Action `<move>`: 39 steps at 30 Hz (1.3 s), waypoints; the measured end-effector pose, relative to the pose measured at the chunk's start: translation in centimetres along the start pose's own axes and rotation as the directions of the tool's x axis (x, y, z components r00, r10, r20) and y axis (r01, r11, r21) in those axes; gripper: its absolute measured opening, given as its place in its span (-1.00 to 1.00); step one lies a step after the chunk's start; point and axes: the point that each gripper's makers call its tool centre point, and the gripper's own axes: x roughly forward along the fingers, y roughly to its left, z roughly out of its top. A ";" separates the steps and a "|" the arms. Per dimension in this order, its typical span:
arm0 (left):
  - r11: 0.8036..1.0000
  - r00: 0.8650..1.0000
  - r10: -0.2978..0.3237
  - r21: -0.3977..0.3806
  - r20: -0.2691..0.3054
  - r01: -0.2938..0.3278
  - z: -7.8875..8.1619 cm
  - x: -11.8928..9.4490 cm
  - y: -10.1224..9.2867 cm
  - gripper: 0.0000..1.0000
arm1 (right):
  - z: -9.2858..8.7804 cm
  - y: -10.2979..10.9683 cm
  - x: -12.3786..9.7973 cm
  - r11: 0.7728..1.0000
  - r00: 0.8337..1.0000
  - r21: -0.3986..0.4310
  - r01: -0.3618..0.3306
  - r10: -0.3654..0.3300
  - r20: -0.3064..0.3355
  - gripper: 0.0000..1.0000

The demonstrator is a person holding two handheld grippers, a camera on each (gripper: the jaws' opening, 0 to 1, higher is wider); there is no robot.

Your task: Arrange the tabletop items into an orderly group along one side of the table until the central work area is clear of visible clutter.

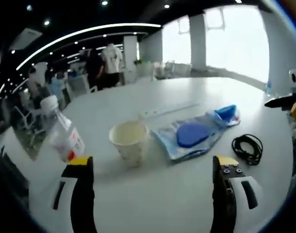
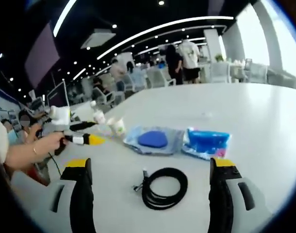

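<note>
Table (image 1: pixel 187 92) comes first, because it is the biggest thing here: big, white and round at the edge, with a busy room of chairs and people behind it. The things to tidy sit close together near the middle of it.

Next biggest is the flat clear bag with a blue pad (image 1: pixel 192 134) inside, lying flat. Just beside it is a smaller packet (image 2: pixel 206 142) with bright blue stuff in it. Then comes the plastic bottle (image 1: pixel 64 131), with a white cap and a red and white label. It leans in the left gripper view, but that view tilts, so I cannot tell if it really leans. The paper cup (image 1: pixel 129 141) stands up, open at the top, between the bottle and the blue pad bag. The black cable (image 2: pixel 163 187) is coiled in a loop, a little apart from the bags. A long pale strip (image 1: pixel 167 110) lies behind the cup.

The left gripper (image 1: pixel 153 170) has its jaws wide apart with nothing in them, and the cup sits just ahead between them. The right gripper (image 2: pixel 150 172) is wide apart and empty too, with the cable loop lying right ahead of it.

I think the next job is picking up the cup and the cable. Squeeze the cup softly near the rim, or it will crush. Grab the cable across the whole loop, so it does not come undone. Put everything in a neat row by one edge.

The bottle label has marks, but they are too blurry to read. No other words can be read.
</note>
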 end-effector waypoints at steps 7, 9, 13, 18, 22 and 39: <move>0.998 0.999 -0.046 0.032 0.009 0.046 0.5 -2.2 -1.6 0.98 | 0.1 -2.6 0.2 0.998 0.998 -0.001 0.056 -0.056 -0.013 0.99; 0.997 0.998 -0.063 0.033 0.007 0.063 0.5 -2.9 -2.1 0.98 | 0.3 -2.9 0.3 0.998 0.998 -0.004 0.063 -0.063 -0.012 0.99; 0.997 0.997 -0.074 0.016 -0.008 0.074 0.1 -4.5 -2.7 0.98 | 0.5 -3.6 0.4 0.998 0.997 0.007 0.070 -0.070 -0.023 0.99; 0.997 0.997 -0.076 0.001 0.000 0.076 0.0 -6.4 -3.4 0.98 | 0.8 -4.4 0.7 0.997 0.997 0.020 0.080 -0.079 -0.020 0.99; 0.997 0.997 -0.074 -0.006 0.008 0.074 0.2 -7.9 -4.1 0.98 | 0.7 -5.7 1.1 0.995 0.995 0.031 0.096 -0.096 -0.019 0.99; 0.996 0.998 -0.053 0.067 -0.037 0.056 -1.9 -10.4 -5.7 0.98 | -0.8 -12.3 4.4 0.981 0.981 0.044 0.187 -0.184 -0.059 0.77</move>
